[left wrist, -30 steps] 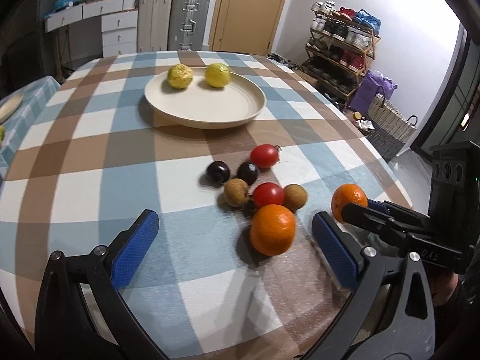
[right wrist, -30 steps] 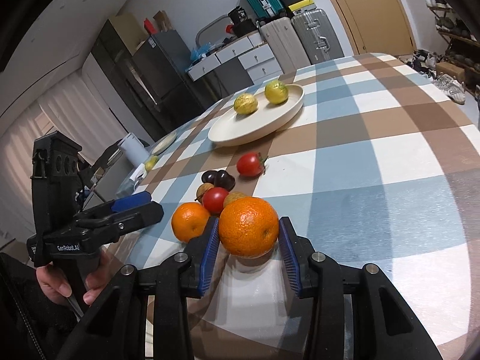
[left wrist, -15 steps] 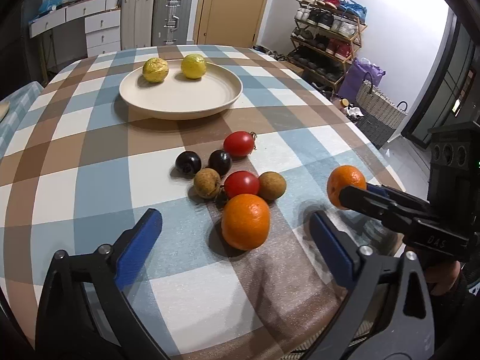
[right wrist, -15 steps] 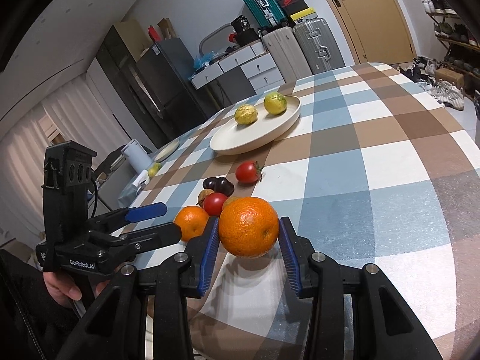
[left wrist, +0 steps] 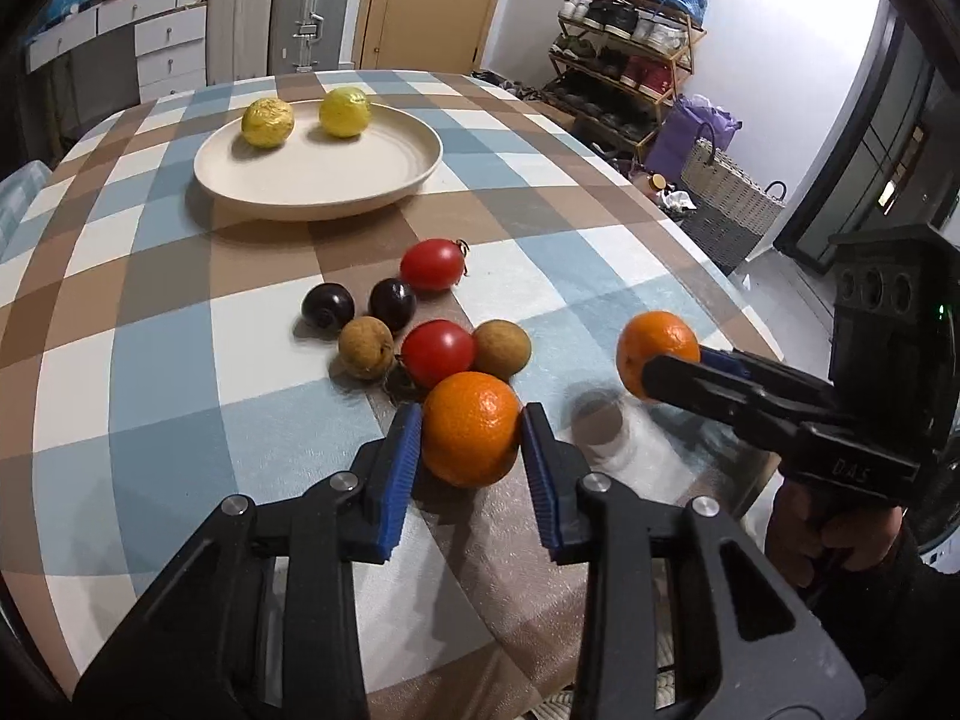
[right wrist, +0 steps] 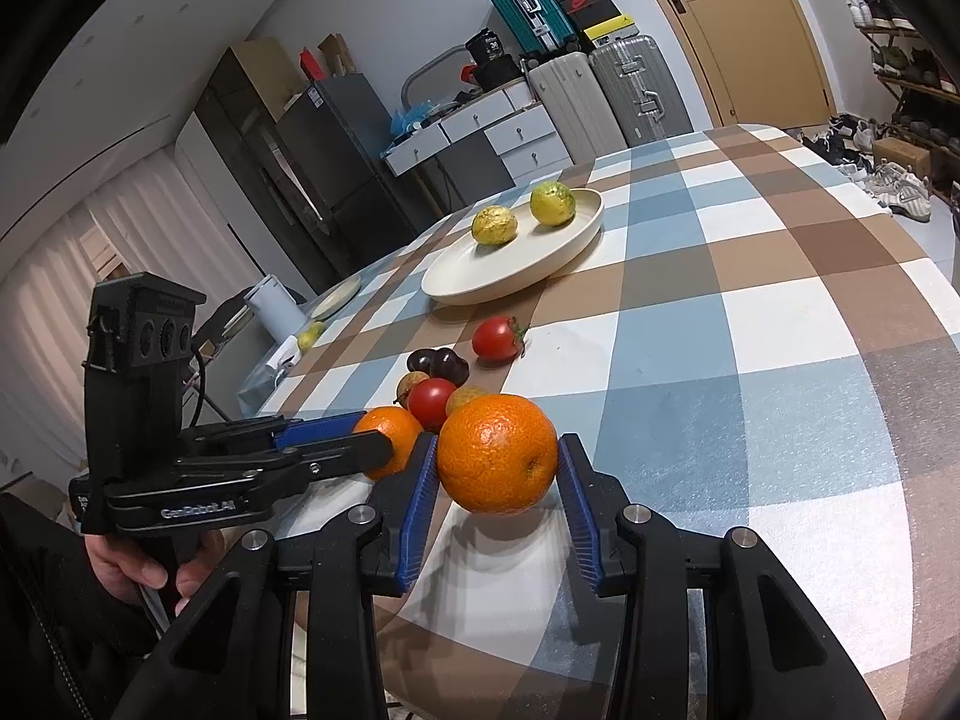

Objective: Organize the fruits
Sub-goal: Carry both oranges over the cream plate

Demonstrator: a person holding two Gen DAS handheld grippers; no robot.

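My left gripper [left wrist: 470, 438] is shut on an orange [left wrist: 471, 429] that rests on the checked tablecloth, in front of a cluster of two red tomatoes [left wrist: 437, 353], two dark plums [left wrist: 327, 306] and two brown fruits [left wrist: 366, 348]. My right gripper [right wrist: 497, 468] is shut on a second orange [right wrist: 497, 453] and holds it just above the table; it shows at the right in the left wrist view [left wrist: 657, 351]. A cream plate [left wrist: 318, 177] with two yellow fruits [left wrist: 267, 122] sits farther back.
The round table's edge [left wrist: 708, 276] curves close on the right, with a shoe rack [left wrist: 630, 60] and a wicker basket [left wrist: 729, 201] beyond it. Suitcases and drawers stand behind the table. A white jug [right wrist: 277, 315] and a small plate sit at the table's far left.
My left gripper moved forward and closed from wide open onto the near orange. My right gripper kept hold of its orange and stayed raised.
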